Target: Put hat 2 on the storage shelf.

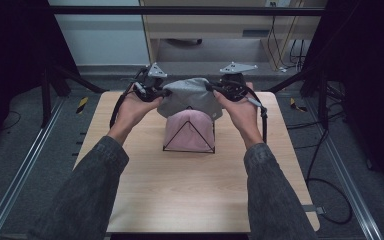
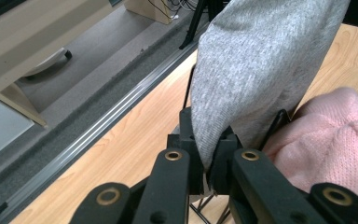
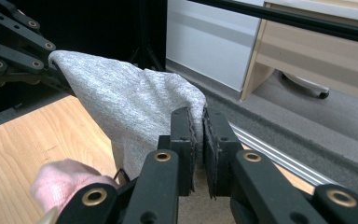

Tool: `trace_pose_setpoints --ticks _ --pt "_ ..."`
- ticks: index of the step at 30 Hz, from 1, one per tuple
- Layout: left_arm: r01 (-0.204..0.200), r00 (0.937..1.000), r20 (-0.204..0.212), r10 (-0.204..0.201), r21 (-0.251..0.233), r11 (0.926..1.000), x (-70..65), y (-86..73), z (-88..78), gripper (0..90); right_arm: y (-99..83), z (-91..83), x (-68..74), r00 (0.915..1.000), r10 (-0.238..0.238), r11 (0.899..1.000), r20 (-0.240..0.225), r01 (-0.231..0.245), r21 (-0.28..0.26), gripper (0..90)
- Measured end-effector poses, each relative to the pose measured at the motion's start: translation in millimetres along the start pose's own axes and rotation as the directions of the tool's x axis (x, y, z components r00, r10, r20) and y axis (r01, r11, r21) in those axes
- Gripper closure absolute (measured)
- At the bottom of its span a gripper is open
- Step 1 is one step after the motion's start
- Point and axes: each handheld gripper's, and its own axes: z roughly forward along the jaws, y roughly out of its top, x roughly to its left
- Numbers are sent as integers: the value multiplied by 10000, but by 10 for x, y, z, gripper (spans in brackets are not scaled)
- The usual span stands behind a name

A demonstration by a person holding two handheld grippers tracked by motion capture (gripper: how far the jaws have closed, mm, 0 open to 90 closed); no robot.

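Note:
A grey knit cloth point(image 1: 190, 97) hangs stretched between my two grippers above the far middle of the table. My left gripper point(image 1: 156, 93) is shut on its left edge, and the fabric point(image 2: 256, 70) rises from between the closed jaws. My right gripper point(image 1: 219, 90) is shut on the right edge of the cloth point(image 3: 135, 107). Below the cloth stands a black wire frame point(image 1: 189, 136) wearing a pink knit cloth point(image 1: 192, 127); the pink knit point(image 2: 335, 140) lies just right of my left jaws. The grey cloth's lower hem drapes over the pink top.
The light wooden table point(image 1: 180, 190) has bare room in front of the frame. Metal floor rails point(image 1: 25, 170) run along both sides. A wooden cabinet point(image 1: 220, 25) and cables stand behind the table's far edge.

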Motion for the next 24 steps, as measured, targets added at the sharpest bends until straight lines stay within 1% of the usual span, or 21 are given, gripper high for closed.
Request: trace_pose_setpoints --ticks 4,6,8,12,18,23,24 --pt "129 9999 65 -129 -24 9999 -36 -38 7 871 -42 -19 26 10000 49 10000 8 -49 -13 834" --pt "134 9998 168 -133 -57 9999 -47 -57 0 870 -62 -49 47 10000 2 10000 -19 -1 33 833" --pt "65 9998 176 -66 39 10000 -56 -64 3 870 -79 -68 62 10000 -16 10000 -45 17 47 832" --pt "70 9998 180 -70 11 10000 -92 -75 24 870 -110 -101 78 10000 -47 9999 -32 47 131 830" --pt "-3 9998 182 0 169 9999 -130 -129 78 870 -193 -92 72 10000 19 9997 -51 -18 256 828" --pt "68 9997 216 -71 142 9999 -139 -161 101 869 -235 -78 67 9999 73 9996 -94 -70 285 826" --pt "17 9998 220 -22 222 9998 -141 -179 117 869 -254 -64 67 9999 122 9994 -96 -119 319 826"
